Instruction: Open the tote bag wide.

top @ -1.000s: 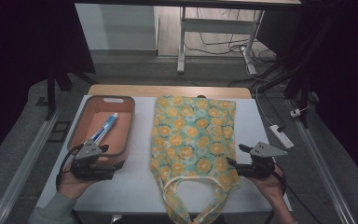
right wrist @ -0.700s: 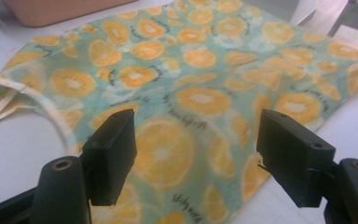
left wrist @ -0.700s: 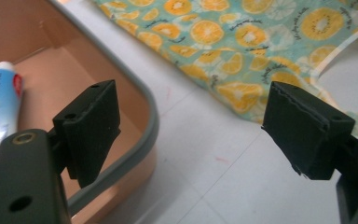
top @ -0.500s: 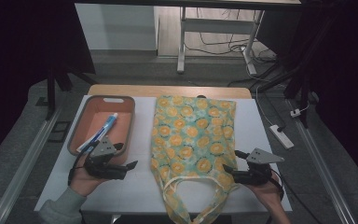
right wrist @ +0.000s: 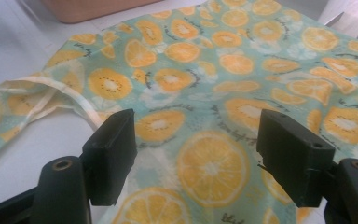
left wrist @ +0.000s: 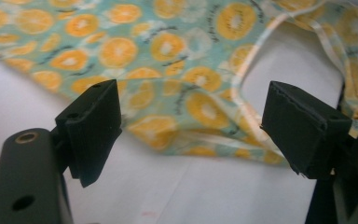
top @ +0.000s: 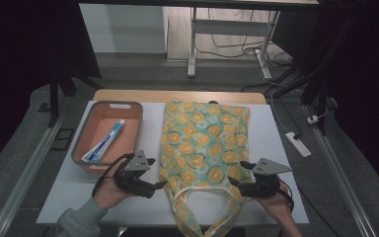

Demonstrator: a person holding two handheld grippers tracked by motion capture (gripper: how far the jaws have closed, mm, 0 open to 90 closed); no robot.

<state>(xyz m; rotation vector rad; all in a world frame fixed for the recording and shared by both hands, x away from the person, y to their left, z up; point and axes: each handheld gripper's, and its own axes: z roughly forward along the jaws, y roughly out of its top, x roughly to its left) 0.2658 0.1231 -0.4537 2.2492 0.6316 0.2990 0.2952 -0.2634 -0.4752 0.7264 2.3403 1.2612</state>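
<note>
A cloth bag (top: 205, 143) printed with orange slices lies flat in the middle of the white surface (top: 286, 148), its opening and handles (top: 197, 207) toward the 6 o'clock edge. The left gripper (top: 158, 185) sits at the bag's 8 o'clock corner, its fingers (left wrist: 93, 126) spread wide and aimed at the bag's rim; in the left gripper view the folded fabric edge lies just ahead of them, between the two pads but not pinched. The right gripper (top: 234, 181) sits at the bag's 4 o'clock corner, fingers (right wrist: 114, 154) likewise spread, with the printed cloth lying beneath and between them, not gripped. An orange tray (top: 86, 143) holding a toothpaste tube (top: 103, 142) stands at the bag's 9 o'clock.
</note>
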